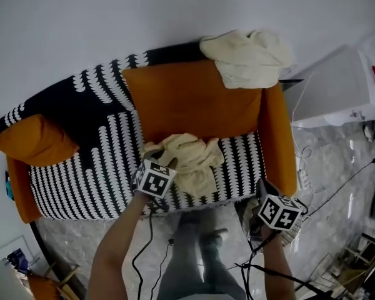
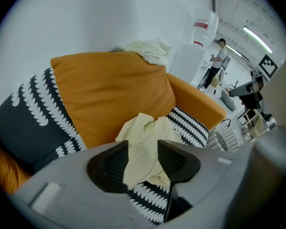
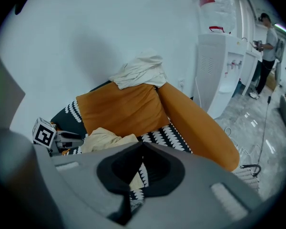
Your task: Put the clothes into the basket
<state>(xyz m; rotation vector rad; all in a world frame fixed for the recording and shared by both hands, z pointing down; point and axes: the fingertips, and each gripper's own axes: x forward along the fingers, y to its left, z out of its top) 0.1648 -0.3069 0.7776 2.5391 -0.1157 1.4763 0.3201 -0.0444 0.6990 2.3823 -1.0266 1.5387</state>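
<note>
My left gripper (image 2: 143, 146) hangs with its jaws spread wide just above the crumpled cream waffle-weave cloth (image 2: 148, 128), which shows between them. The cloth lies on the black-and-white patterned sofa seat (image 2: 193, 123), in front of the orange back cushion (image 2: 109, 94). My right gripper (image 3: 143, 147) is clenched on nothing, off to the cloth's right.

Head view: steeply down over the sofa (image 1: 194, 99). Both gripper views: low, close in, facing the same cloth (image 1: 190, 161).
</note>
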